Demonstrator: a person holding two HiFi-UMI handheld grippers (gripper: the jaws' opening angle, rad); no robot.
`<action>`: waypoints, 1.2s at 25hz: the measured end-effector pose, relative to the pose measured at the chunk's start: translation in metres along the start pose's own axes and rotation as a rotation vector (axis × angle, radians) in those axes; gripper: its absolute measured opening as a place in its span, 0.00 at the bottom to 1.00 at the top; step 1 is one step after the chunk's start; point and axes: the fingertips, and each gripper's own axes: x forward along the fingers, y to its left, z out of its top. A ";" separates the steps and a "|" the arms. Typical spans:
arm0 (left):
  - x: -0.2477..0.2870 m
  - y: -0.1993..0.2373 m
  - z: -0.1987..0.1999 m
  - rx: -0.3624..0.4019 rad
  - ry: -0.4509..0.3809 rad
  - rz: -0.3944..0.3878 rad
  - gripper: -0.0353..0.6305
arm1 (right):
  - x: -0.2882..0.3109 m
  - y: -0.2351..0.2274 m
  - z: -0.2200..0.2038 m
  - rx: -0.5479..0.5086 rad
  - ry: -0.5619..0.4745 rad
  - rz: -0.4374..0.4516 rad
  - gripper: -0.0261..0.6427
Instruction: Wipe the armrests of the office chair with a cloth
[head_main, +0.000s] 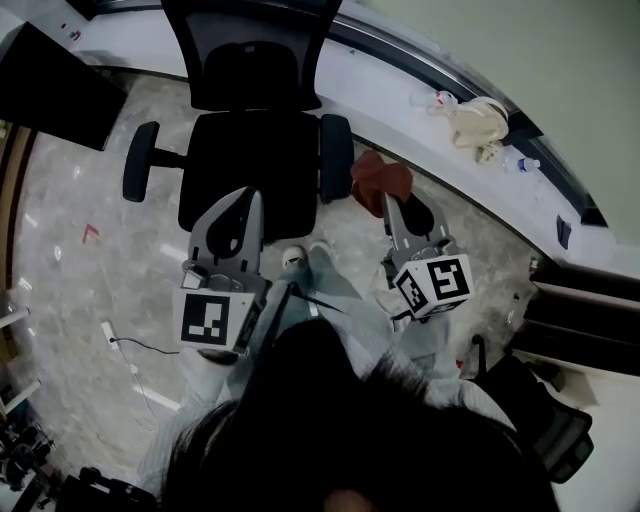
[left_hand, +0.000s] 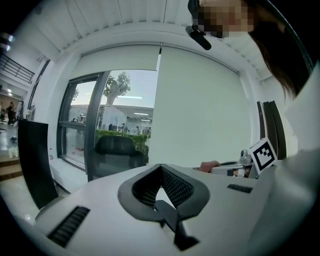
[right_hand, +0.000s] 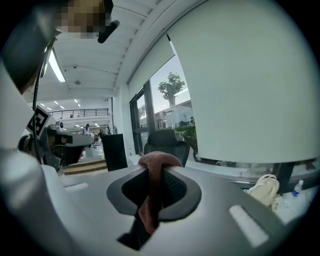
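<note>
The black office chair (head_main: 250, 165) stands in front of me, with its left armrest (head_main: 140, 160) and right armrest (head_main: 336, 157) on either side of the seat. My right gripper (head_main: 390, 203) is shut on a red-brown cloth (head_main: 380, 180), held just right of the right armrest and apart from it. In the right gripper view the cloth (right_hand: 154, 172) hangs folded between the jaws, with the chair (right_hand: 165, 142) beyond. My left gripper (head_main: 254, 198) hovers over the seat's front edge, shut and empty; its jaws meet at the tip (left_hand: 161, 166).
A dark panel (head_main: 55, 85) stands at the upper left. The window ledge (head_main: 400, 75) carries a cream bag (head_main: 480, 122) and a bottle (head_main: 520, 165). A white plug with cable (head_main: 110, 330) lies on the marble floor. Another black chair (head_main: 540, 410) is at the lower right.
</note>
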 end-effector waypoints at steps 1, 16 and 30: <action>0.003 0.003 -0.004 -0.011 0.010 0.001 0.06 | 0.010 -0.005 -0.006 -0.007 0.019 -0.004 0.08; 0.014 0.067 -0.093 -0.107 0.206 0.150 0.06 | 0.248 -0.114 -0.112 -0.194 0.227 0.013 0.08; 0.013 0.090 -0.094 -0.110 0.173 0.146 0.06 | 0.183 -0.033 -0.259 -0.223 0.719 0.204 0.08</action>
